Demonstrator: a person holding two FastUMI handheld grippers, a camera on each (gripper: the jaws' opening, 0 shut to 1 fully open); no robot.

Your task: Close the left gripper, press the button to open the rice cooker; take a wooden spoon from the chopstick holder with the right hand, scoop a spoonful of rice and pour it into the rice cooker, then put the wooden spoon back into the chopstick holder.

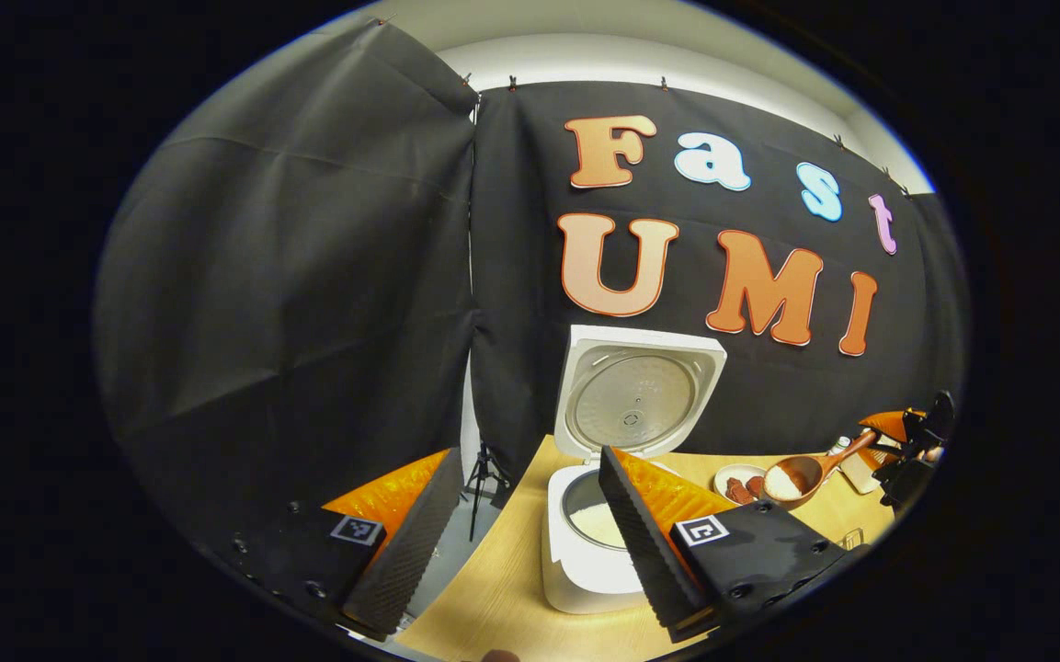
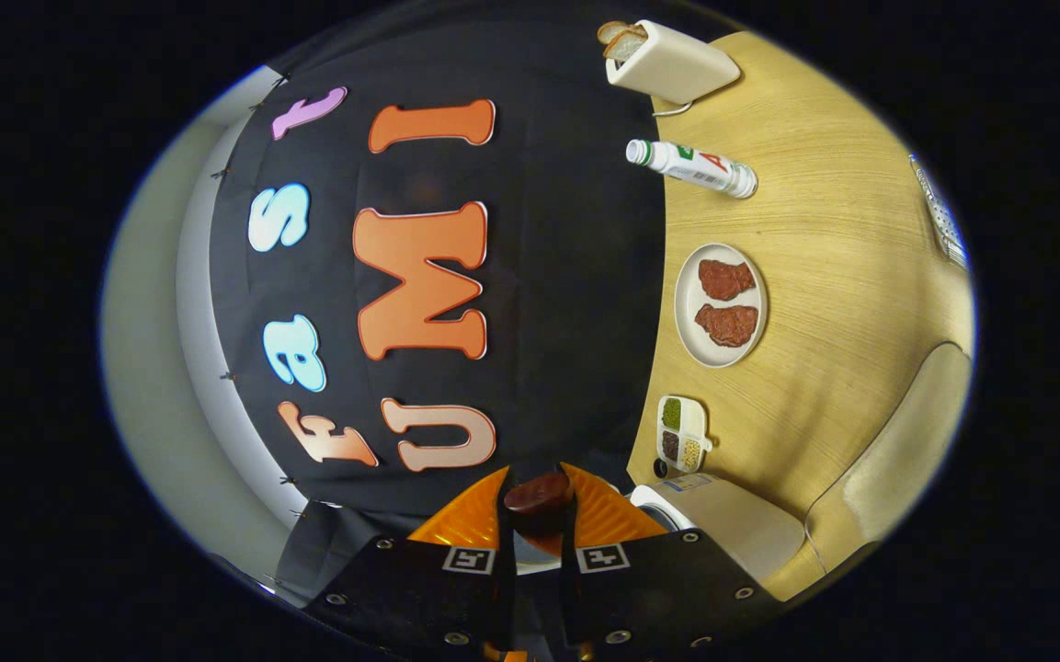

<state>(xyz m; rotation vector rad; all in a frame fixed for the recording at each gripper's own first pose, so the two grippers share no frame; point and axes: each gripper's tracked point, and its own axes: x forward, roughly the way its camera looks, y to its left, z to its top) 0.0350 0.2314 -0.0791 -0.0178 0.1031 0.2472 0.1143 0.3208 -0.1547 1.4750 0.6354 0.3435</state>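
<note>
The white rice cooker (image 1: 585,561) stands open on the wooden table (image 1: 493,598), its lid (image 1: 640,395) upright and a little rice in its pot (image 1: 596,522). My left gripper (image 1: 528,452) is open, its fingers framing the cooker from the near side. To the right of the cooker, above the table, hovers the wooden spoon (image 1: 794,478) heaped with white rice. Its handle runs to my right gripper (image 1: 911,441), farther right. In the right gripper view that gripper (image 2: 539,515) is shut on the dark spoon handle (image 2: 539,495), and the view is rolled sideways.
A plate with two meat pieces (image 2: 721,303) (image 1: 739,483) lies behind the spoon. On the table (image 2: 824,230) are also a small divided dish of beans (image 2: 681,432), a lying bottle (image 2: 695,168) and a toaster with bread (image 2: 667,60). A beige curved container (image 2: 897,460) sits near.
</note>
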